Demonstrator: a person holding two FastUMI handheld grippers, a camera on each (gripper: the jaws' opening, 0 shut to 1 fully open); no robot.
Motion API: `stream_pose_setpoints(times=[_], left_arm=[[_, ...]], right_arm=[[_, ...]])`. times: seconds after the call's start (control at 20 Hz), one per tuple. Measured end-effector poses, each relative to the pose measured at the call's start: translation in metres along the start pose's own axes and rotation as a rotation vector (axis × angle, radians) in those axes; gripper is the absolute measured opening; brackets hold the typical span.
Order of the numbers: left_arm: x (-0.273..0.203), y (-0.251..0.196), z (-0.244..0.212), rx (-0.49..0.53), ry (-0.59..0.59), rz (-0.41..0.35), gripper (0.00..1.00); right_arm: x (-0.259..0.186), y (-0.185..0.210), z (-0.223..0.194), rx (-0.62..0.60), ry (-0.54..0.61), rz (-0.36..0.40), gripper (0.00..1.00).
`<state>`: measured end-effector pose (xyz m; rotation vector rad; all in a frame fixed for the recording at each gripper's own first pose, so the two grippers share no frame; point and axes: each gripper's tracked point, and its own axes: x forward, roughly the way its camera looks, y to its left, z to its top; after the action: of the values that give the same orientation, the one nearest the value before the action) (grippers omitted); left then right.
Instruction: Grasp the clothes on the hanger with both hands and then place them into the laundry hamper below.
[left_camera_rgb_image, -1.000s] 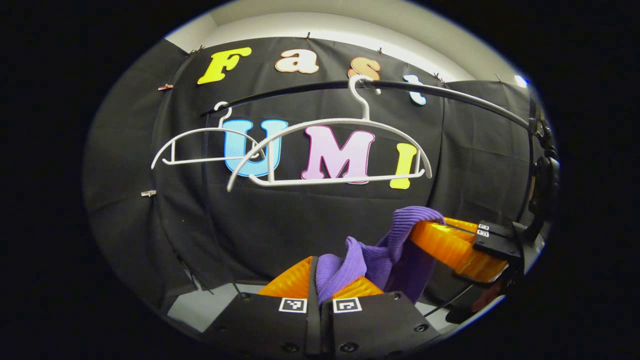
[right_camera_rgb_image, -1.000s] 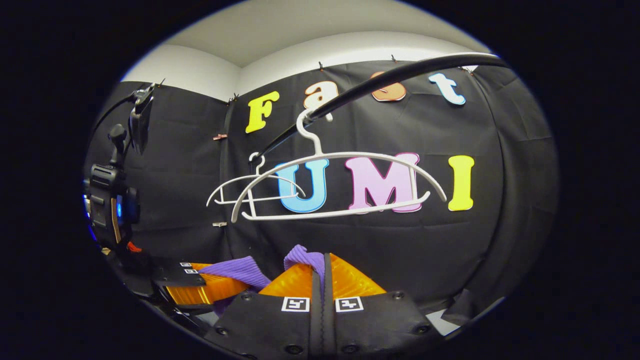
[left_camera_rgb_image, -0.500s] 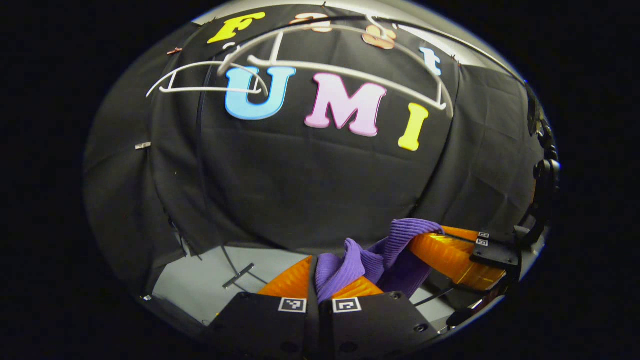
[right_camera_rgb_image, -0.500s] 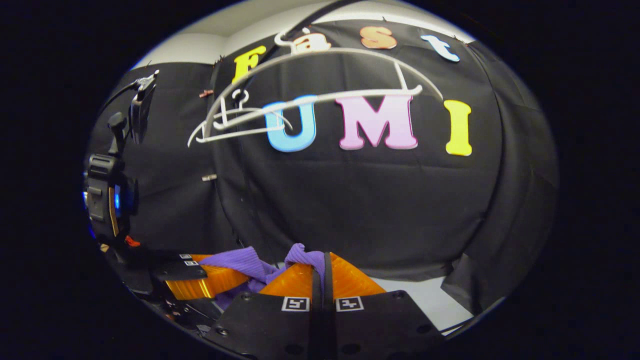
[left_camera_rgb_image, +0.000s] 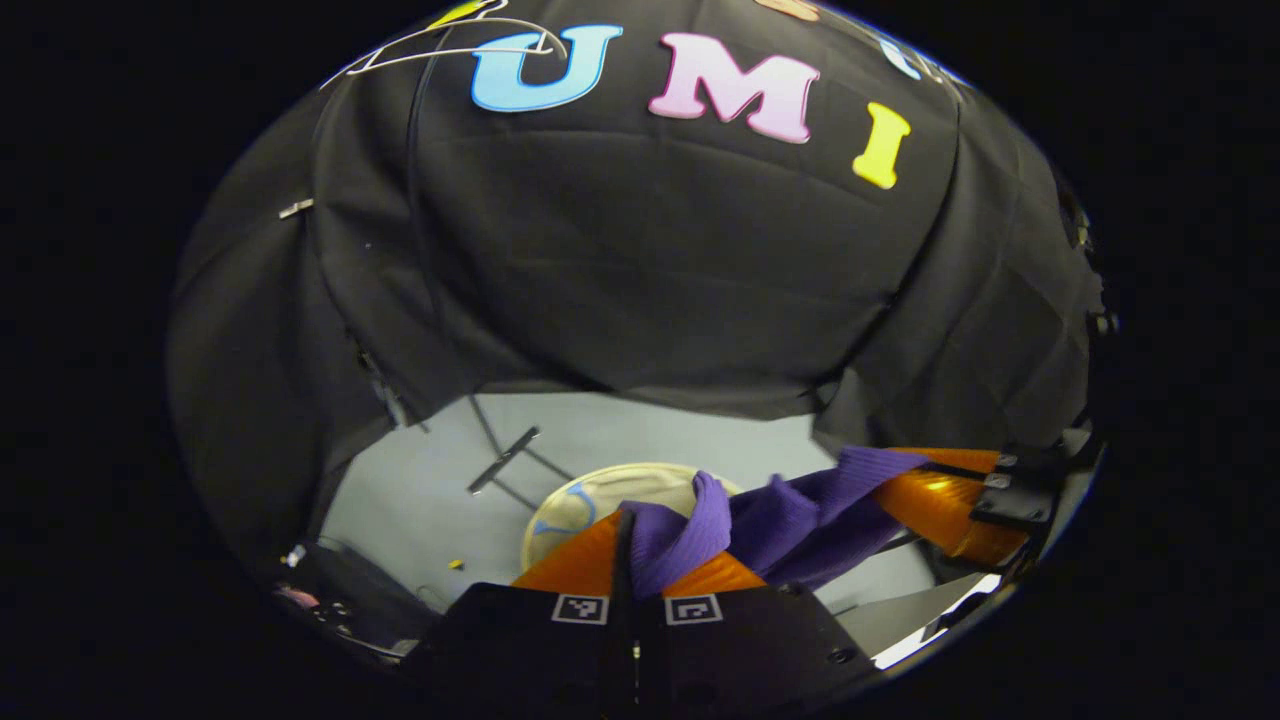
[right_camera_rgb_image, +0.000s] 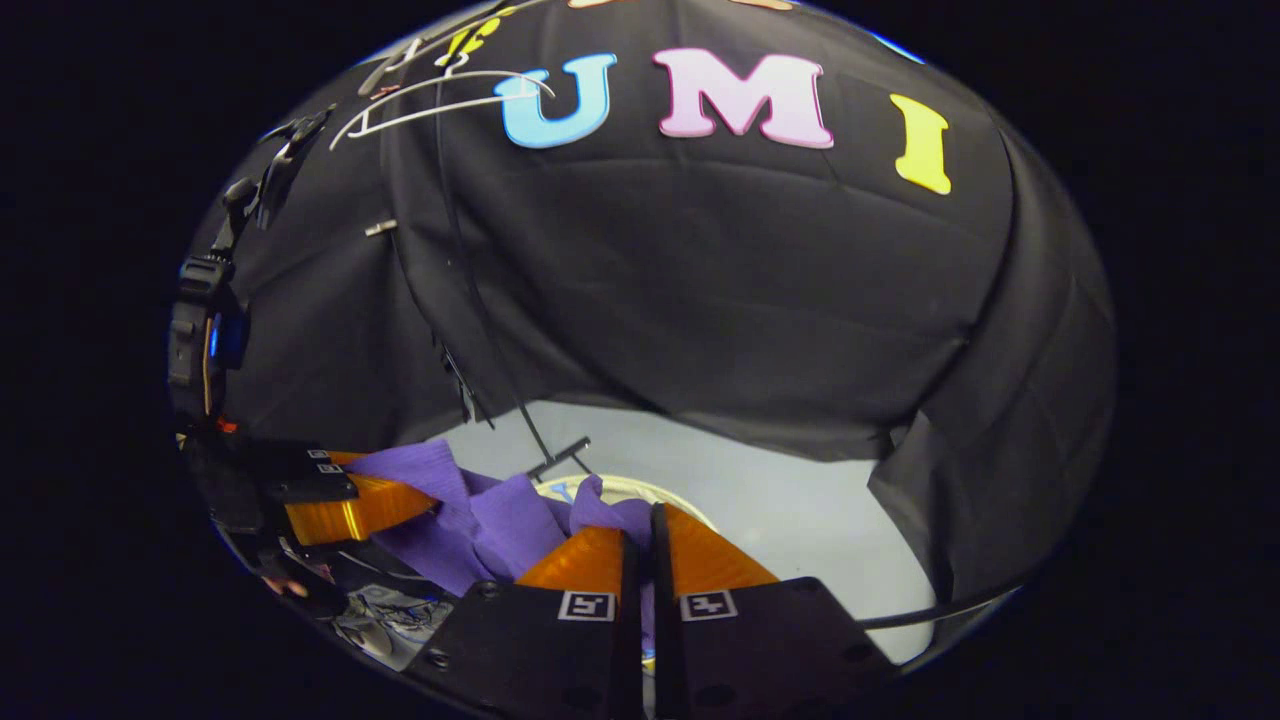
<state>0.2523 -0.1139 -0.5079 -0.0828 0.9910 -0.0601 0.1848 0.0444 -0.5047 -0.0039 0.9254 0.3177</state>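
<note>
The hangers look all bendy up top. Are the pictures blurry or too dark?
Left gripper view: the fisheye lens bends the white hangers; purple garment sharp and well lit. Right gripper view: same bending of the hangers; garment clear, no glare.

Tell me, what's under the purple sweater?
Below the purple sweater, held between the left gripper and right gripper, sits a round pale hamper on the grey floor. Its rim shows; what is inside is hidden by the sweater and grippers.

You will find no readable text here; the square tags (left_camera_rgb_image: 581, 608) on each gripper base carry only coded black-and-white patterns, no letters or numbers
</note>
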Motion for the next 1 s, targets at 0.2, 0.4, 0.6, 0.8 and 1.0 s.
stream_pose_setpoints(times=[0.2, 0.4, 0.6, 0.8, 1.0], left_arm=[[0.012, 0.008, -0.032, -0.025, 0.088, 0.027, 0.99], [0.006, 0.009, -0.031, -0.022, 0.095, 0.020, 0.95], [-0.013, 0.004, -0.020, -0.020, 0.063, 0.002, 0.95], [-0.046, 0.005, 0.002, 0.010, -0.047, -0.016, 0.95], [-0.093, 0.011, 0.024, 0.009, -0.156, -0.027, 0.95]], right_arm=[[0.008, -0.021, -0.033, 0.025, 0.064, -0.051, 0.99], [0.008, -0.030, -0.042, 0.037, 0.075, -0.076, 0.98], [-0.003, -0.033, -0.030, 0.045, 0.044, -0.095, 0.99], [-0.030, -0.029, 0.003, 0.054, -0.037, -0.123, 0.98], [-0.071, -0.013, 0.039, 0.058, -0.130, -0.159, 0.98]])
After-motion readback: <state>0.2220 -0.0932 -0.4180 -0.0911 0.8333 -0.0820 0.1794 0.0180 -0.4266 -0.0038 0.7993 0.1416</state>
